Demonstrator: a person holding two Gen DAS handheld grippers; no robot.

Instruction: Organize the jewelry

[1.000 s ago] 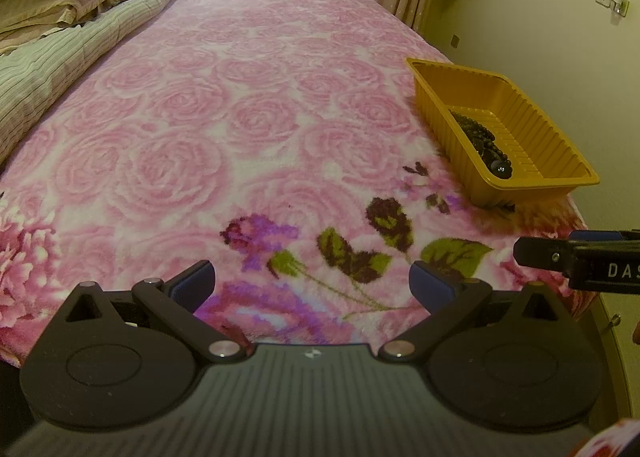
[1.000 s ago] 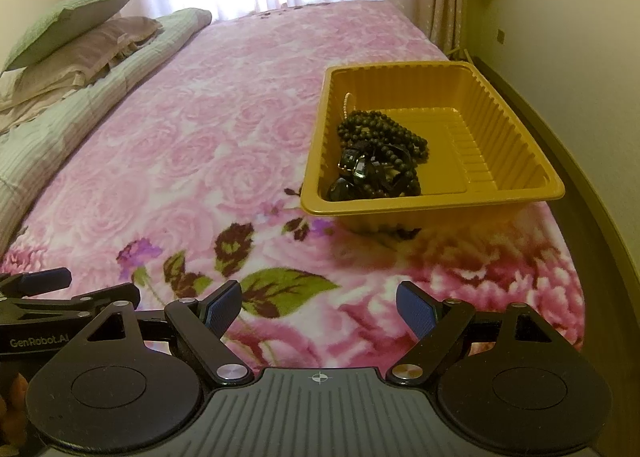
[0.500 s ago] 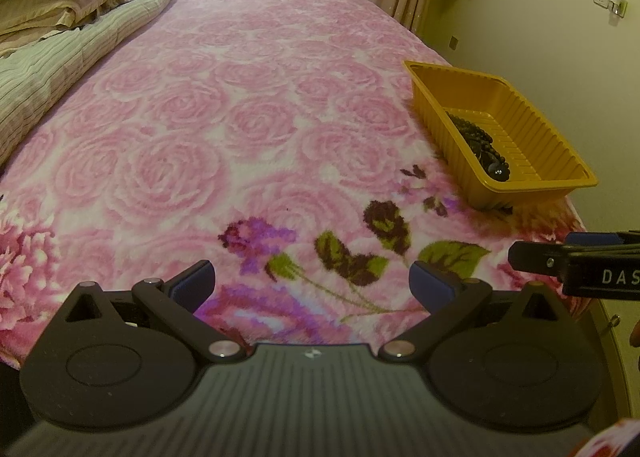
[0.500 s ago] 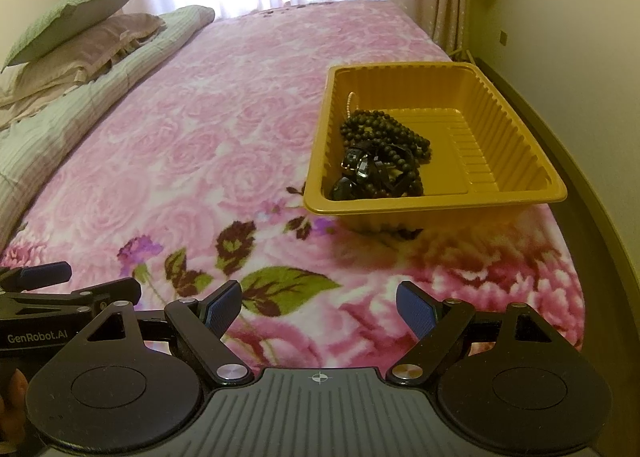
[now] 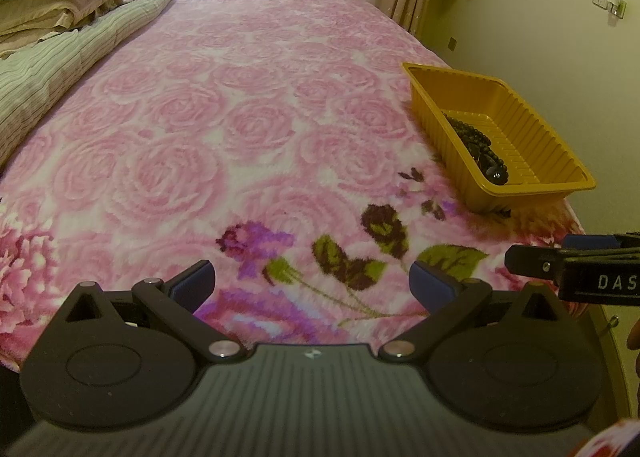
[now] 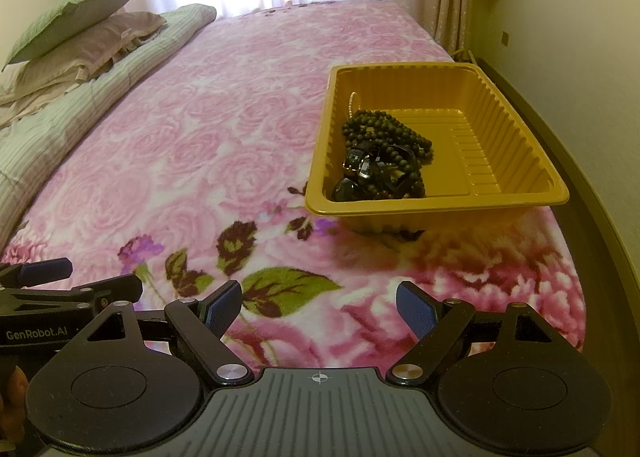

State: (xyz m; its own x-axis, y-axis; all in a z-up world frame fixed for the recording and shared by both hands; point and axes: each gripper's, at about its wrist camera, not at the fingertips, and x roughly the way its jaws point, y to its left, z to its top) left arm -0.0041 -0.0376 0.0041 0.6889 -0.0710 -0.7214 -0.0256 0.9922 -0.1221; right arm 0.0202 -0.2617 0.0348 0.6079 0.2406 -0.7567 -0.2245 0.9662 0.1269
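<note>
A yellow ribbed tray (image 6: 516,145) is set on the bed's near right corner. Dark beads (image 6: 384,133) and a black watch (image 6: 362,167) are heaped in its left half, with a pale strand (image 6: 352,103) against the wall.

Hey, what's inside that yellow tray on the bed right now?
The yellow tray holds a tangle of dark bead strands, a black strap with a buckle and a pale bead string. Anything beneath the pile is hidden.
</note>
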